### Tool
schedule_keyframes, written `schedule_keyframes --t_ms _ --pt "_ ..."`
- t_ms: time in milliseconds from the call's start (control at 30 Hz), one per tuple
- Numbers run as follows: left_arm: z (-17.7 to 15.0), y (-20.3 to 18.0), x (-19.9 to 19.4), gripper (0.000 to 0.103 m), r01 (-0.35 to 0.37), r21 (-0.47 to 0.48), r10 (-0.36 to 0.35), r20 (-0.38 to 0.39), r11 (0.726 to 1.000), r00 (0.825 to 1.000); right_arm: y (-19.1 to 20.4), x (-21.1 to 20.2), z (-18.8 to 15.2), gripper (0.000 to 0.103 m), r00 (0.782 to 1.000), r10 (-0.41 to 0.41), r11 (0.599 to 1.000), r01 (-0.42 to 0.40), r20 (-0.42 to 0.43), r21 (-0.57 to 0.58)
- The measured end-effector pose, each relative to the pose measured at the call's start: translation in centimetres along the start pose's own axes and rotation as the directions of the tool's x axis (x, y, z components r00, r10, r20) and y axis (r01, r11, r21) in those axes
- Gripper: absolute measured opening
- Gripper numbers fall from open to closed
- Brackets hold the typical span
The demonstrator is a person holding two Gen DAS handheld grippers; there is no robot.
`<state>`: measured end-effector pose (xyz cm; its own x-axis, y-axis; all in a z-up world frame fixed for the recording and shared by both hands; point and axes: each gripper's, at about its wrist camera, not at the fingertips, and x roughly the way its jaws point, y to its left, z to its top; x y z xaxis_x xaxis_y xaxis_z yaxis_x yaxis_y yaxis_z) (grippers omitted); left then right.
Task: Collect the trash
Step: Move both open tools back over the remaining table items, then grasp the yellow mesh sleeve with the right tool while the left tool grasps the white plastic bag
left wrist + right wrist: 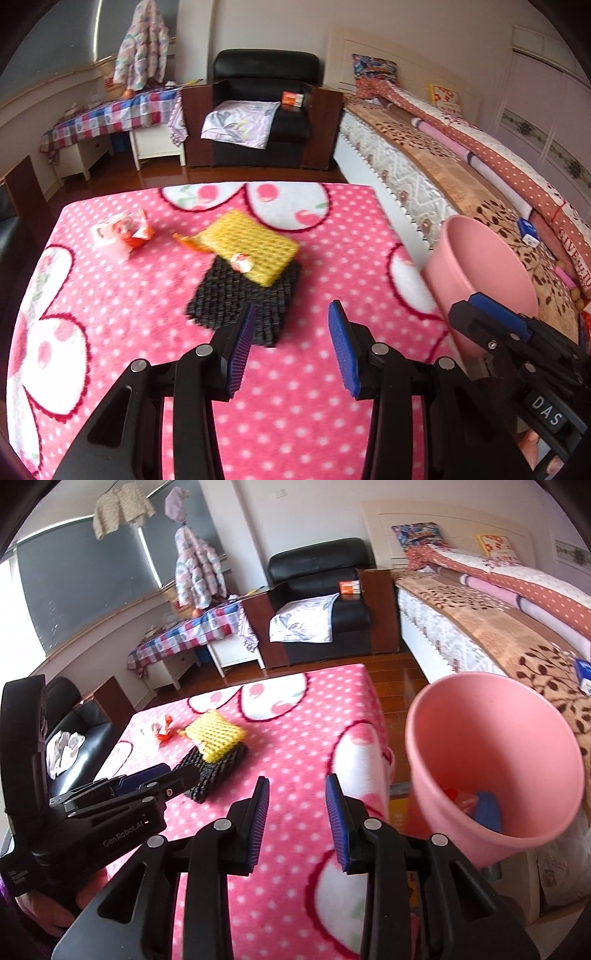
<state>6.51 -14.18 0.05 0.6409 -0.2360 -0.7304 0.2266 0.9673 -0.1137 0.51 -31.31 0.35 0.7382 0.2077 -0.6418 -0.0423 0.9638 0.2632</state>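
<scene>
Trash lies scattered on the pink polka-dot blanket [295,424] covering the table, and you can take the pink bin [491,746] as your landmark. It stands off the blanket's right edge, between the table and the bed [443,177], mouth tilted toward your right camera.

Inside the bin: something red and something blue at the bottom; too blurred to name.

Left of the bin, toward the middle of the blanket: a yellow foam net [251,247] lying partly over a black foam net [243,299], the two touching. A small crumpled white-and-red scrap [242,263] sits on the yellow one's near edge. An orange scrap [186,240] pokes out at the yellow net's far-left corner.

Farther left of the bin, apart from the nets: a crumpled white-and-orange wrapper [122,234], near the blanket's far-left corner.

Your left gripper [291,347]: fingers spread, nothing between the blue pads, hanging above the blanket with the black net's near end just ahead. No contact with any trash visible.

Your right gripper [297,823]: fingers also parted, gap empty, over the blanket's right portion just left of the bin. It touches neither the bin nor the nets.

From the right camera, your left gripper shows at the left edge, its tip near the black net; whether it touches, you cannot tell.

Beyond the table: black armchair [266,110], checked-cloth side table [107,122].
</scene>
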Motion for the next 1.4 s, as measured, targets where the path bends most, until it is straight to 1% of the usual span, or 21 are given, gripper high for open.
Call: schedule_keyframes --t_ms 300,500,733,867,1167,1300,1400 --pt "-0.4 5.4 -0.3 0.041 -0.078 -0.096 0.079 0.002 0.992 0.997 3.5 2.8 0.8 0.032 0.997 0.066 0.996 -0.068 -0.043 -0.064" --pt "-0.3 9.3 -0.2 0.042 -0.127 -0.167 0.128 -0.006 0.978 0.992 5.6 5.0 1.6 0.032 0.992 0.099 0.988 -0.107 -0.072 -0.112" --pt "0.8 13.5 -0.2 0.046 -0.172 -0.228 0.179 0.009 0.958 0.984 8.0 7.7 2.5 0.032 0.986 0.127 0.976 -0.145 -0.112 -0.165" --pt "2.0 15.9 0.1 0.050 -0.169 -0.284 0.181 0.016 0.944 0.983 8.9 9.1 3.0 0.032 0.983 0.133 0.971 -0.155 -0.128 -0.180" --pt "4.0 19.4 2.8 0.050 -0.164 -0.368 0.177 0.003 0.915 0.984 10.4 11.6 4.0 0.032 0.981 0.126 0.964 -0.157 -0.150 -0.215" --pt "4.5 20.2 4.6 0.050 -0.146 -0.386 0.151 -0.020 0.911 0.988 10.8 12.4 4.1 0.032 0.980 0.121 0.961 -0.155 -0.158 -0.228" --pt "4.6 20.1 5.6 0.049 -0.139 -0.377 0.141 -0.021 0.916 0.990 11.1 13.0 4.1 0.032 0.980 0.111 0.959 -0.149 -0.163 -0.239"
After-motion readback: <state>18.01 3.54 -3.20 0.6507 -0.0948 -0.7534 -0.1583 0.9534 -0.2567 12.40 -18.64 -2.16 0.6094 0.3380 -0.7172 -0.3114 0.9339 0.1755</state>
